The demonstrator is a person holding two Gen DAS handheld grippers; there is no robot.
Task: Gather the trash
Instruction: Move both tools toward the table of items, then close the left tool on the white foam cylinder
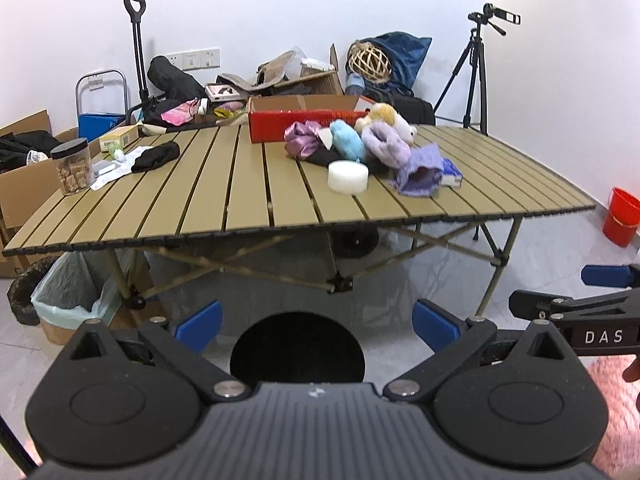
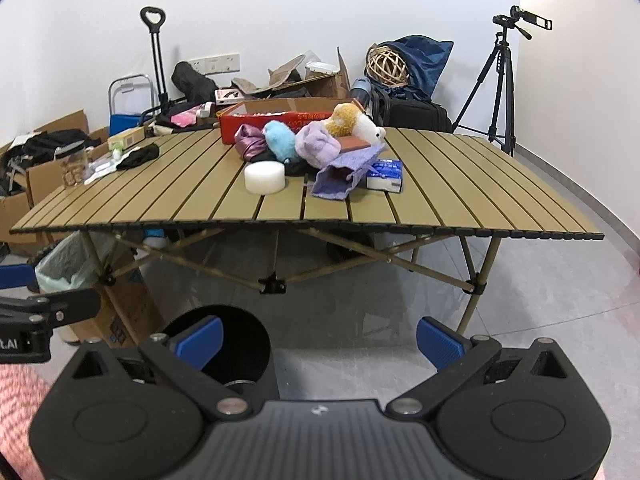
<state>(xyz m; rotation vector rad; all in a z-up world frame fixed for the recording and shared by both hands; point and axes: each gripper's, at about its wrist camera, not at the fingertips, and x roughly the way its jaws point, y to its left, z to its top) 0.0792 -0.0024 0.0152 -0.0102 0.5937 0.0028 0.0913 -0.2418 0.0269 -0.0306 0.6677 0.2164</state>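
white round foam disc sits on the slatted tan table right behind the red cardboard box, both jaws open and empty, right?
Not quite: the white round foam disc sits in front of the red cardboard box, nearer the cameras, as the right wrist view shows. It is on the slatted tan table, and both the left gripper and right gripper are open and empty.

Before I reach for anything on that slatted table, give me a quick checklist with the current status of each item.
1. Left tongs open and empty: ok.
2. Right tongs open and empty: ok.
3. Black bin on the floor below the tongs, mouth open: ok.
4. Tongs over the table: not ok, both are short of its near edge.
5. White foam disc free to grasp from the front: ok.
6. Which of the piled soft items count as trash: cannot tell.
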